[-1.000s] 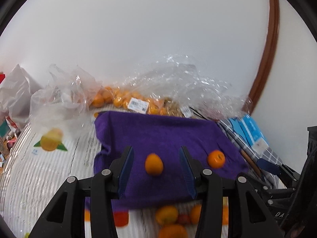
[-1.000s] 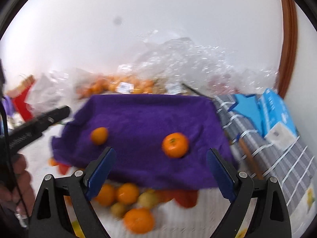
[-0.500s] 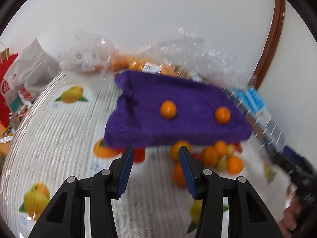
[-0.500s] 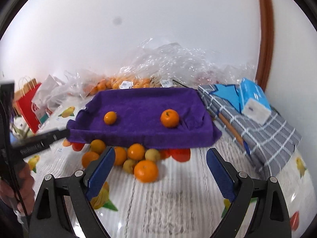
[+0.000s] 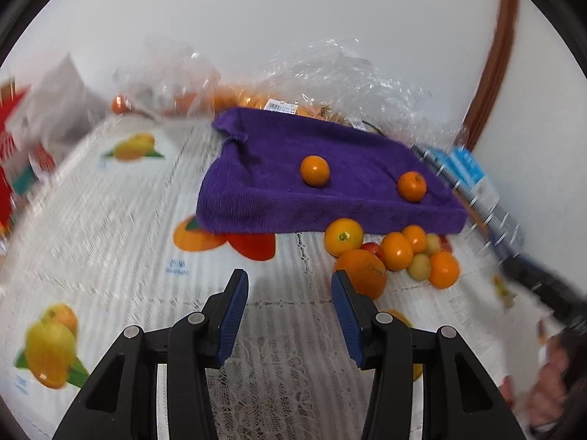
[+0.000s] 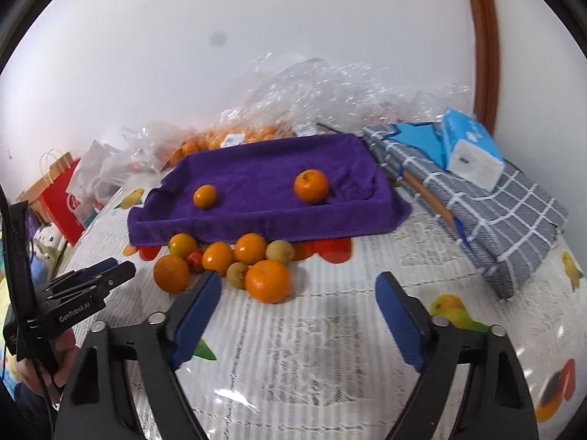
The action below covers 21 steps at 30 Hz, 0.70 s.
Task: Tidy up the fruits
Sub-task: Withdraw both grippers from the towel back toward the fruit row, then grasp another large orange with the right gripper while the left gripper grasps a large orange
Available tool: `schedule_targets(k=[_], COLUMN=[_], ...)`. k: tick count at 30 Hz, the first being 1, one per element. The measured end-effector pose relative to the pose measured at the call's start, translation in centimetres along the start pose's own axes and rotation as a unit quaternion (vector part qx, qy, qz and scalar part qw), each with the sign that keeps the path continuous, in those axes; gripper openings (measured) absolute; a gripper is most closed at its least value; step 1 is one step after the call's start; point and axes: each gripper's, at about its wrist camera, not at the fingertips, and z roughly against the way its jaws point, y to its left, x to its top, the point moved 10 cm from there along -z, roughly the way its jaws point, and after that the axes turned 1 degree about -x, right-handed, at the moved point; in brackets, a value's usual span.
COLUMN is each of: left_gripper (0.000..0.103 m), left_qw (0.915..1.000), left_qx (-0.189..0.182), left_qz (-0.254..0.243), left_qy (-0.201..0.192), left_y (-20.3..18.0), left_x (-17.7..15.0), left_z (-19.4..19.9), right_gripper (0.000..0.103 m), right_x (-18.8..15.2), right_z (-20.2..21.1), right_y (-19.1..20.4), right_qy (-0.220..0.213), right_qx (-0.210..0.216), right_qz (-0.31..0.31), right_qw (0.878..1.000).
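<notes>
A tray lined with a purple towel (image 6: 256, 168) holds two oranges (image 6: 204, 196) (image 6: 310, 186); the left wrist view shows the same tray (image 5: 256, 190) and oranges (image 5: 314, 170) (image 5: 412, 186). A pile of loose fruit (image 6: 250, 248) lies on the tablecloth against the tray's front, with a large orange (image 6: 268, 280) nearest me. My right gripper (image 6: 299, 286) hovers just short of that orange with its jaws closing, pads touching nothing. My left gripper (image 5: 290, 293) is open and empty, left of the pile (image 5: 396, 251); its tip (image 6: 91, 278) shows in the right wrist view.
Crumpled clear plastic bags with more oranges (image 6: 234, 135) lie behind the tray by the wall. A folded checked cloth (image 6: 495, 212) with a blue tissue pack (image 6: 469, 146) sits to the right. A red paper bag (image 6: 62, 198) stands at the far left.
Both grippers have drawn back from the tray and sunk toward the tablecloth, so the fruit pile now shows in front. The right jaws have narrowed a little; the left jaws are unchanged.
</notes>
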Motion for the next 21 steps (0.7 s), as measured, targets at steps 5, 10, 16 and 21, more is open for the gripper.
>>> schedule_targets(k=[5,10,16,21], left_gripper=[0.045,0.045,0.045,0.045], left_qw=[0.9999,0.9999,0.9998,0.9995], left_qx=[0.005,-0.009,-0.015,-0.018], left_qz=[0.006,-0.004,-0.004,0.003], left_qy=[-0.007,0.009,0.016,0.024], left_y=[0.3,-0.3,-0.4,-0.2], left_x=[0.0,-0.3,-0.4,-0.6], left_z=[0.1,-0.5,-0.7,-1.1], right_gripper=[0.068,0.063,0.052,0.040], right_x=[-1.1,-1.6,-1.8,-1.7], right_z=[-2.9,-5.1,-7.0,-7.3], right_y=[1.4,2.0,2.0,2.0], right_qy=[0.031,0.050,0.079,0.087], right_qx=[0.011,0.016,0.039,0.056], right_qz=[0.015,0.033,0.029,0.022], right_qw=[0.999,0.998,0.996,0.994])
